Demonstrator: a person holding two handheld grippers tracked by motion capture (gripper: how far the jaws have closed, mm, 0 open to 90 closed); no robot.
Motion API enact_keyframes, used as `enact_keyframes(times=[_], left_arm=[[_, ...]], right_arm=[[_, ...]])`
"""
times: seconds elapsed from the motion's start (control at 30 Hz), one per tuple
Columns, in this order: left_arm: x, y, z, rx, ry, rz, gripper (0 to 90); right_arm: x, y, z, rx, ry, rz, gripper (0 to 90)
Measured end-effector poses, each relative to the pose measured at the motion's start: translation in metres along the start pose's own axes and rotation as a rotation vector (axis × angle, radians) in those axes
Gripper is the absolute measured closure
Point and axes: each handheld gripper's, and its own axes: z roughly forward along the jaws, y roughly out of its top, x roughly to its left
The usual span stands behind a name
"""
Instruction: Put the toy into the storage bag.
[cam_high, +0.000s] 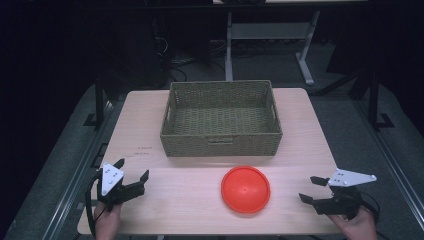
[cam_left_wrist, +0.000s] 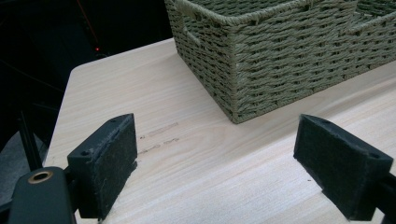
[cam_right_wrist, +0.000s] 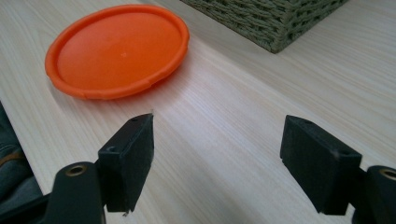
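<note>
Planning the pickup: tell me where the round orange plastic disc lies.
High view: the orange disc lies on the table's near half, right of centre, before the woven basket.

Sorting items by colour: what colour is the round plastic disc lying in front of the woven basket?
Orange, a plain round plastic disc; clearest in the right gripper view.
</note>
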Motion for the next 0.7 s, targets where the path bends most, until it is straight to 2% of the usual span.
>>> enact_keyframes(times=[0.27, 0.7], left_arm=[[0.001, -0.001, 0.0, -0.002, 0.003, -0.002, 12.8], [0.002, -0.001, -0.001, 0.0, 0.008, 0.002, 12.8]], right_arm=[[0.002, 0.019, 0.003, -0.007, 0.036, -0.01, 25.2], [0.009, 0.05, 0.034, 0.068, 0.074, -0.049, 25.1]])
